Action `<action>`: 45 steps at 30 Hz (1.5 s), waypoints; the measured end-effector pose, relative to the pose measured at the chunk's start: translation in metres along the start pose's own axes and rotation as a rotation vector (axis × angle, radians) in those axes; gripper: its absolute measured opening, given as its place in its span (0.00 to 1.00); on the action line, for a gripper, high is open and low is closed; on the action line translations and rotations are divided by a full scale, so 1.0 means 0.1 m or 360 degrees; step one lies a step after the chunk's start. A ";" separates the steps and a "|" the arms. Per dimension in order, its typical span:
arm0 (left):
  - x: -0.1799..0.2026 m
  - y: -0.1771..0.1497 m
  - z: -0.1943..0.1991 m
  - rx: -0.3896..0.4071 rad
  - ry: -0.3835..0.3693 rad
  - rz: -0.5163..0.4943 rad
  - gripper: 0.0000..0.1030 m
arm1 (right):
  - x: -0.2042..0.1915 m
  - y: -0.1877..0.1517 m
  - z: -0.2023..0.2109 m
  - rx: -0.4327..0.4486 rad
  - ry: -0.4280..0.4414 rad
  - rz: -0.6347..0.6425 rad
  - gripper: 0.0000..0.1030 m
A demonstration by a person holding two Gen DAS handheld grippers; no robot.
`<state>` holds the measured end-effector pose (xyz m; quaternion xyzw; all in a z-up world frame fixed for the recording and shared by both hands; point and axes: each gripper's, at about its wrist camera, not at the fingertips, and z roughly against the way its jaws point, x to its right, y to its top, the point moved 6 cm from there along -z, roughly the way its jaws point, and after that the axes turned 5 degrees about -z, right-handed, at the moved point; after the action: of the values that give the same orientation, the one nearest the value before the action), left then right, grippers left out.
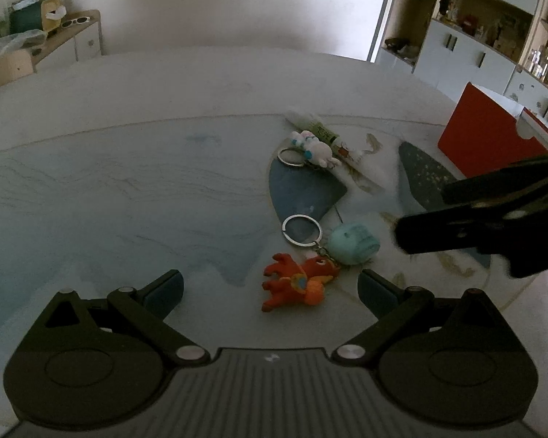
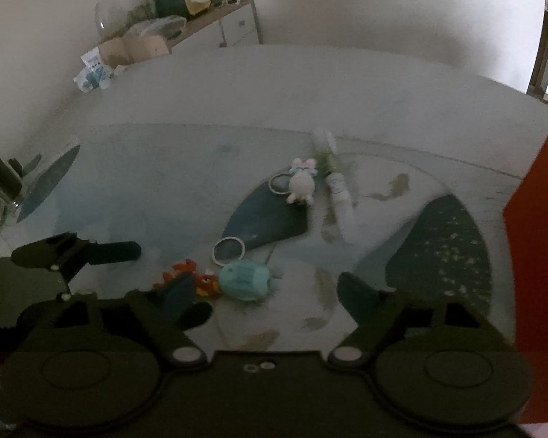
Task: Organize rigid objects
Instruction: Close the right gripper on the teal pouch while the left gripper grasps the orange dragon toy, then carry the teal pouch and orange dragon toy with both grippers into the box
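An orange-red dragon keychain lies on the table with its ring beside a pale teal figure. My left gripper is open, its fingers either side of the dragon, just short of it. A white bunny keychain and a small tube lie farther back. My right gripper is open, low over the teal figure; the dragon is partly hidden behind its left finger. The bunny and tube lie beyond.
A red box stands at the table's right edge; it also shows in the right wrist view. A patterned mat covers the table. A cabinet with clutter stands at the back left, shelves at the back right.
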<state>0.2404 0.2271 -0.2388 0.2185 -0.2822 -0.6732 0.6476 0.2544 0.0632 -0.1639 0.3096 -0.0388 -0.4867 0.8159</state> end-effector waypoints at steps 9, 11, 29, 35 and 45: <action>0.07 0.01 -0.03 0.0043 0.0046 -0.0032 0.94 | -0.08 0.00 -0.26 -0.0103 -0.0027 -0.0063 0.60; 0.10 0.01 -0.02 0.0053 0.0058 -0.0055 0.87 | -0.09 -0.02 -0.28 -0.0120 -0.0029 -0.0066 0.55; 0.25 0.05 -0.01 0.0073 0.0082 -0.0187 0.44 | -0.06 0.04 -0.29 -0.0105 -0.0016 -0.0115 0.36; 0.23 0.07 -0.02 0.0064 0.0068 -0.0166 0.43 | 0.08 0.05 -0.19 -0.0072 -0.0037 -0.0169 0.36; 0.21 0.15 0.06 0.0064 0.0052 -0.0069 0.43 | 0.22 0.08 0.18 0.0022 -0.0031 -0.0220 0.36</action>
<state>0.2464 0.2068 -0.2233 0.2485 -0.2802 -0.6777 0.6329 0.2653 0.0396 -0.1504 0.3125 -0.0286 -0.5446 0.7778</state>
